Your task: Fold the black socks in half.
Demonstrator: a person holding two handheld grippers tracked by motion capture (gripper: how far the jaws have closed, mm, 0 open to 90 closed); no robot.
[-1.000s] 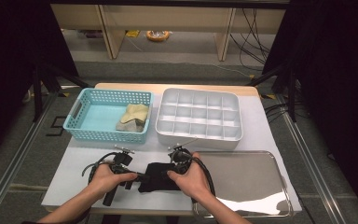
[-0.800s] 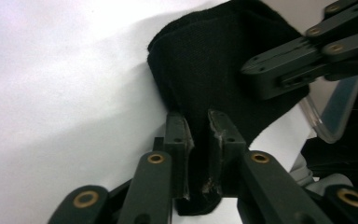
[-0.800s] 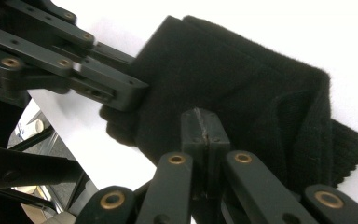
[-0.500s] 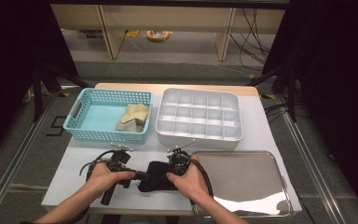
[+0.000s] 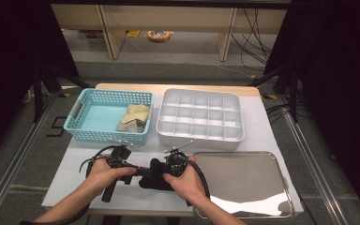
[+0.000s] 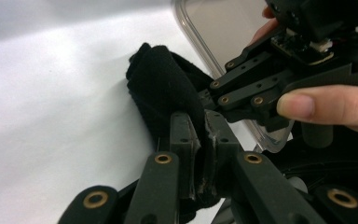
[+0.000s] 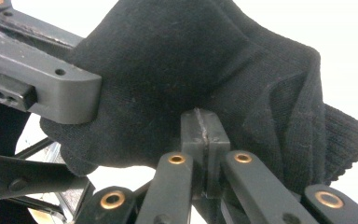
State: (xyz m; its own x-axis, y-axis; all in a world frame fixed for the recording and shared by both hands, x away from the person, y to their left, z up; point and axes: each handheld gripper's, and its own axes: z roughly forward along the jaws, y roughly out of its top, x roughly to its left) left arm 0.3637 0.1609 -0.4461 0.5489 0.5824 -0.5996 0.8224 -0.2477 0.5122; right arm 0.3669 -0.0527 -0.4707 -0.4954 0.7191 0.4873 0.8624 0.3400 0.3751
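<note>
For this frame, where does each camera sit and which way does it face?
High view: above the person's side, looking forward and down on the table; both forearms, left tool, right tool.
Left gripper view: rides the left tool, looking along its jaws, just closed on the black sock; the other hand's thumb.
Right gripper view: rides the right tool, pinching the sock.
Shared: all three show the sock.

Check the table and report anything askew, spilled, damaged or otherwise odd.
Nothing stands out. The black sock is bunched up, pinched by the left gripper and the right gripper. The beige cloth lies crumpled in the blue basket; divided tray and metal tray sit square.
</note>
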